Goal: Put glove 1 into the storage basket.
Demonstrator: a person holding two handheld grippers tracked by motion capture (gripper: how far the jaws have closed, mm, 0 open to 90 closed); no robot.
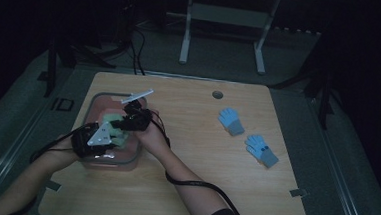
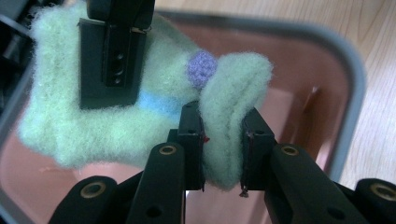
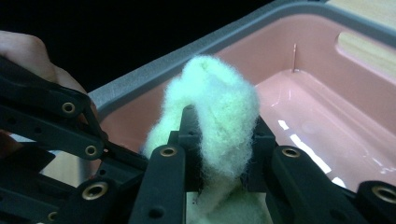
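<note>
Two grippers: both clamp one fuzzy pale-green glove (image 2: 140, 126), held above the pink bin (image 1: 130, 159) at the table's left.
Left gripper (image 2: 223, 140): jaws pressed together on a folded edge of the glove, beside its purple knit dot (image 2: 202, 69); fabric bulges between the pads.
Right gripper (image 3: 223, 144): jaws closed on another bunched fold of the same glove; in the left gripper view its black jaw sits at the glove's upper left.
Glove position: stretched between the two grips over the bin's open interior, inside the grey rim (image 2: 355, 79); whether any part touches the pink floor cannot be told.
Step in hand: judged to be lowering the green glove into the bin.
Doing it well: bring both hands down together so the glove stays level and clear of the rim; settle the fabric on the floor before parting either pair of jaws, then lift straight up so the fuzz does not snag on the pads.
Risk: letting go with one hand first may leave the glove draped over the rim.
Elsewhere: two blue gloves (image 1: 231, 121) lie on the wooden table (image 1: 183, 197), well apart from the bin.
</note>
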